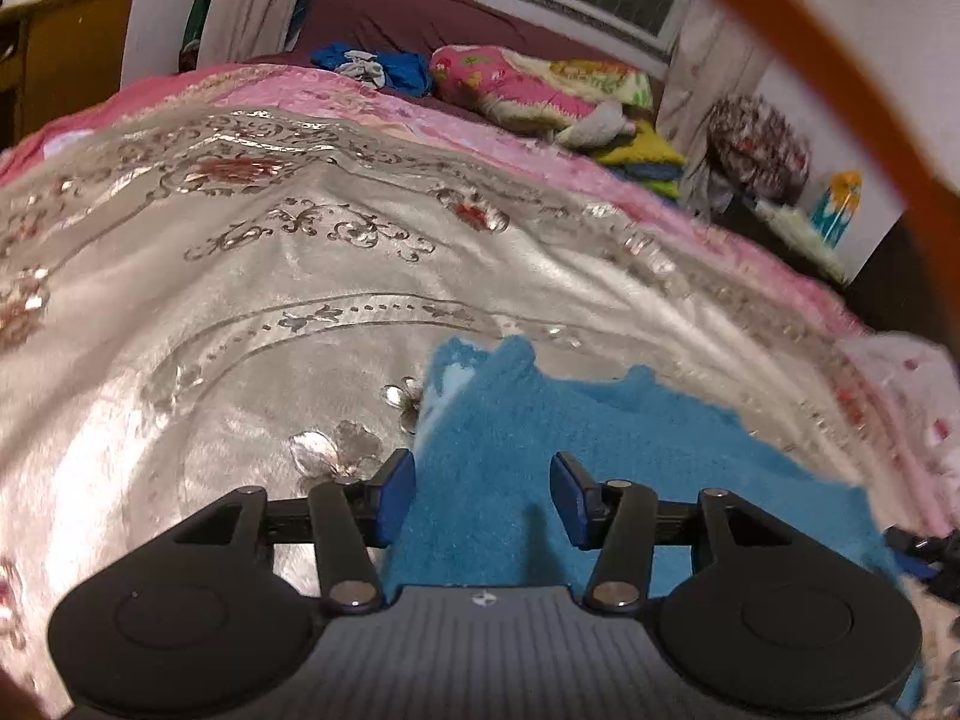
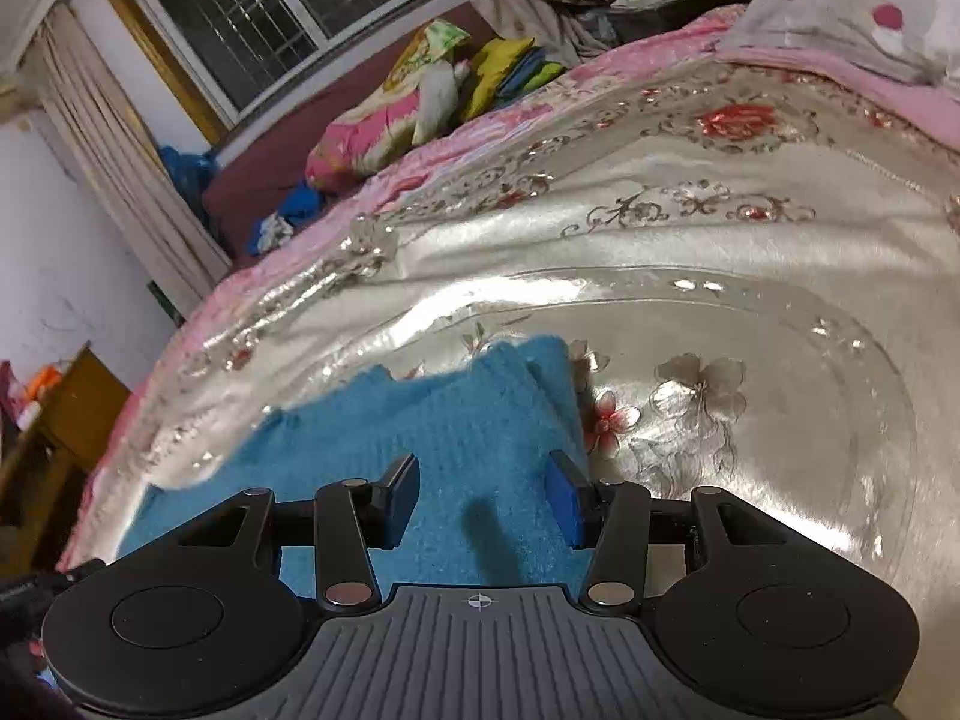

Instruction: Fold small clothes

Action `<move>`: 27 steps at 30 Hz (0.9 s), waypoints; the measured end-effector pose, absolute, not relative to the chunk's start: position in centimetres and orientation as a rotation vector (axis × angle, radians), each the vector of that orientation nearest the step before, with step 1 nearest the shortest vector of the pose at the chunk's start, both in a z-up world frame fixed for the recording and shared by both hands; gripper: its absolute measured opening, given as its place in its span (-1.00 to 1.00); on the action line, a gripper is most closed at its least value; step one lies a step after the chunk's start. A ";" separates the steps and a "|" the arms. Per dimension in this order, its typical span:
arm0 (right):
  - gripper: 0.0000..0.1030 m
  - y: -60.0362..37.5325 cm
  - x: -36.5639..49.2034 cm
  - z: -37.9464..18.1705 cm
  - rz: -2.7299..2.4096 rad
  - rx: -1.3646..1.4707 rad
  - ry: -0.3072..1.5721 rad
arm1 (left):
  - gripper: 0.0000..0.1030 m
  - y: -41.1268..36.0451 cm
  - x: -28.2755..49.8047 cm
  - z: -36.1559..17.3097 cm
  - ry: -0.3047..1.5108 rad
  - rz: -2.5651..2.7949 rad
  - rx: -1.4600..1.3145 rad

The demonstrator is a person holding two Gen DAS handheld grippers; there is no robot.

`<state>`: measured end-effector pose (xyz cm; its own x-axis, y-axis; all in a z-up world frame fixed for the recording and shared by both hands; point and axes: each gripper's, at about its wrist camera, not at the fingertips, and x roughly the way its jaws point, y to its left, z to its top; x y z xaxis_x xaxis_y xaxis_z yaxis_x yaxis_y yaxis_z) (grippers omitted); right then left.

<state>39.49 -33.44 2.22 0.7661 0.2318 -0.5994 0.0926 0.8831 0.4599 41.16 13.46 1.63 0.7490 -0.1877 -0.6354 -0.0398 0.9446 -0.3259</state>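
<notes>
No readable writing or brand name shows in either view; each tool body carries only a small crosshair mark. A fuzzy blue garment (image 1: 600,456) lies spread on a shiny silver bedspread (image 1: 210,312) patterned with flowers and scrolls (the bedspread has a pink border). The garment looks like thick knit or fleece, with an uneven far edge that rises in two or three bumps; its exact type cannot be told. The left gripper (image 1: 483,498) hangs just above the garment's left part, its blue-padded jaws set wide apart and holding nothing. In the other view, the right gripper (image 2: 483,498) hangs over the same garment (image 2: 420,420) near its right edge, jaws likewise wide apart and empty. A pink floral bundle (image 1: 516,84) lies at the bed's far side, under a barred window (image 2: 270,6).
</notes>
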 end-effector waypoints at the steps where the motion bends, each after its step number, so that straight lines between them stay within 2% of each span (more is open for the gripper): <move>1: -0.09 -33.4 39.6 2.3 0.080 0.487 0.705 | 0.05 13.2 41.5 1.5 0.735 -0.069 -0.303; 7: -0.13 -32.8 39.3 2.4 0.094 0.420 0.709 | 0.04 11.7 42.9 0.8 0.759 -0.049 -0.196; 10: -0.22 -32.5 39.4 2.3 0.082 0.397 0.718 | -0.16 10.6 42.6 0.9 0.739 -0.032 -0.111; 12: -0.43 -32.7 39.4 2.4 0.066 0.393 0.720 | -0.40 10.2 41.9 1.3 0.716 -0.021 -0.072; 15: -0.72 -32.9 39.2 2.7 0.054 0.373 0.720 | -0.57 10.5 41.0 1.9 0.692 -0.029 -0.066; 20: -0.79 -32.5 38.7 3.4 0.075 0.342 0.695 | -0.59 11.3 40.5 2.6 0.675 -0.039 -0.105; 24: -0.71 -32.0 39.4 2.9 0.106 0.350 0.730 | -0.58 11.2 40.7 2.5 0.688 -0.062 -0.114; 27: -0.60 -32.1 39.9 2.3 0.129 0.383 0.741 | -0.36 11.0 41.3 2.4 0.704 -0.088 -0.110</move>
<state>39.87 -32.13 2.33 0.7332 0.2485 -0.6330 0.0193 0.9229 0.3846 41.29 10.98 2.36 0.7590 -0.1175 -0.6404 0.0433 0.9905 -0.1304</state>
